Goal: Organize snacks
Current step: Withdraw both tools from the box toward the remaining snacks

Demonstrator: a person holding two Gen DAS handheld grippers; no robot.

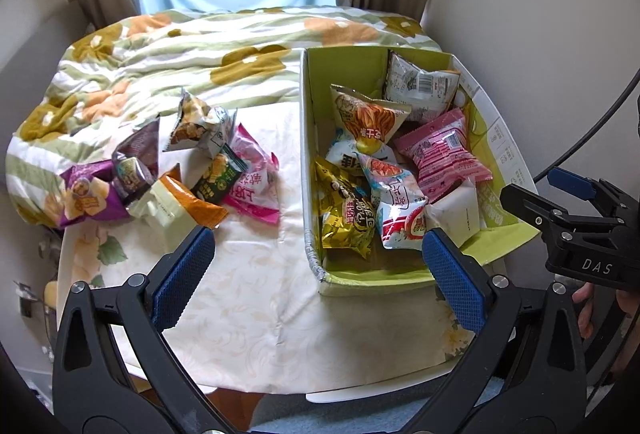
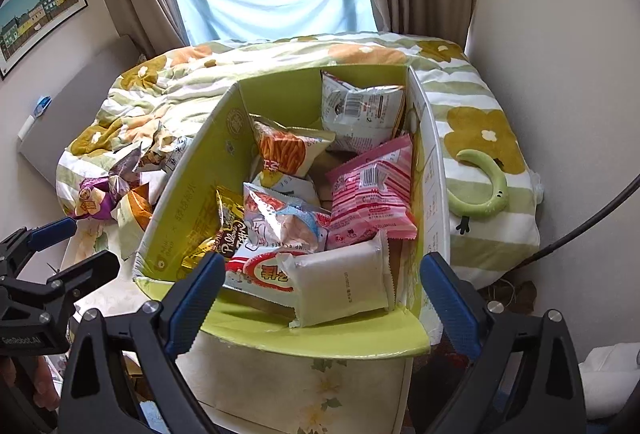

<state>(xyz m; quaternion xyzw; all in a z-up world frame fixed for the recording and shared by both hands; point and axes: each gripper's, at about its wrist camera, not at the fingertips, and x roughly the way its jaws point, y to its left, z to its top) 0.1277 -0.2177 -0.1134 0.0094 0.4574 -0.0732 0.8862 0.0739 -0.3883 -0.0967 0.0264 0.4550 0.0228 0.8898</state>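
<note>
A green cardboard box [image 1: 312, 137] stands on the table's right side and holds several snack packets, among them a pink packet [image 1: 442, 151] and a white packet [image 1: 456, 211]. The box [image 2: 188, 189] fills the right wrist view, with the pink packet [image 2: 372, 193] and white packet [image 2: 340, 282] inside. A pile of loose snack packets [image 1: 176, 169] lies on the table left of the box. My left gripper [image 1: 316, 266] is open and empty above the table's front. My right gripper [image 2: 322, 286] is open and empty in front of the box; it also shows in the left wrist view [image 1: 560, 197].
The table [image 1: 248, 298] carries a pale floral cloth. Behind it lies a bed with a green and orange flowered quilt [image 1: 224, 45]. A green curved plush toy [image 2: 484, 185] lies on the bed right of the box. Walls stand close at the right.
</note>
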